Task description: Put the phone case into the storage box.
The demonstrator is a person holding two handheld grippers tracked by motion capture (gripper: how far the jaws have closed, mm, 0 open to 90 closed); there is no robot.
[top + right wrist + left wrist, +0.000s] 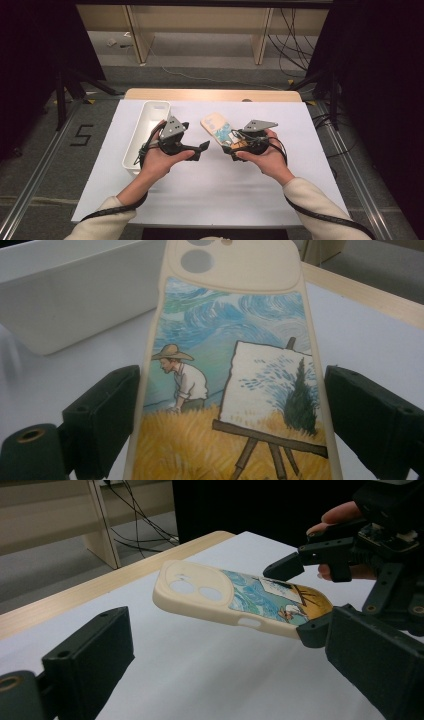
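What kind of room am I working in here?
Probably a lab or recording studio: a table covered in white sheeting, black tripod legs at the sides, loose cables on the floor, and a taped number five beside it.

Person with two handheld grippers

Both sleeves (320, 200) were cream. Each gripper, left (204, 146) and right (226, 148), was black with blocky jaws, round screw holes, a grey three-cornered top plate, and a black cable trailing along the forearm.
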